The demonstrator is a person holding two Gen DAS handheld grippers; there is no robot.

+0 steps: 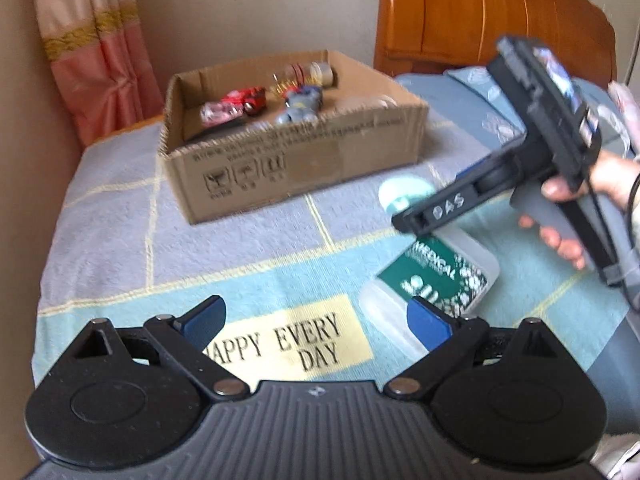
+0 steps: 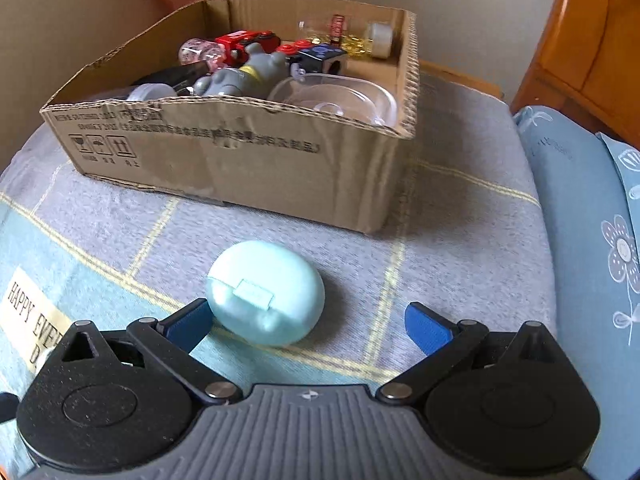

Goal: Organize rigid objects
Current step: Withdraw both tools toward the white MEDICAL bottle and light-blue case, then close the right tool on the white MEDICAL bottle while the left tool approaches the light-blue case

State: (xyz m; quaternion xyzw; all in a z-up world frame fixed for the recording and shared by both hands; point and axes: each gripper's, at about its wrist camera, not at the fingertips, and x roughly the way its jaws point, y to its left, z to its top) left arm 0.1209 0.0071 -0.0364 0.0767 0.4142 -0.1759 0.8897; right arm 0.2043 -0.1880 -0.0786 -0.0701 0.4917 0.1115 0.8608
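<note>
A cardboard box (image 2: 256, 160) sits on a blanket (image 2: 120, 240) spread over the bed, and it already holds a jumble of small things: a red toy car (image 2: 244, 46), a grey figure (image 2: 244, 76), a blue toy vehicle (image 2: 318, 58), a small glass bottle (image 2: 344, 34) lying on its side against the far wall, and a clear plastic bowl (image 2: 340, 98) in the near right corner. In front of the box, apart from it, a pale blue oval case (image 2: 266, 292) lies on the blanket. The right gripper (image 2: 308, 320) is spread wide with nothing in it; the case lies between its fingers, close against the left one (touching or just short of it, hard to say). The left gripper (image 1: 316, 320) is also wide open and empty, held above the blanket, with a clear container with a green label (image 1: 436, 280) lying on the blanket just beyond its right finger. A wooden headboard (image 1: 480, 8) and a pink curtain (image 1: 92, 52) stand behind the bed.
</note>
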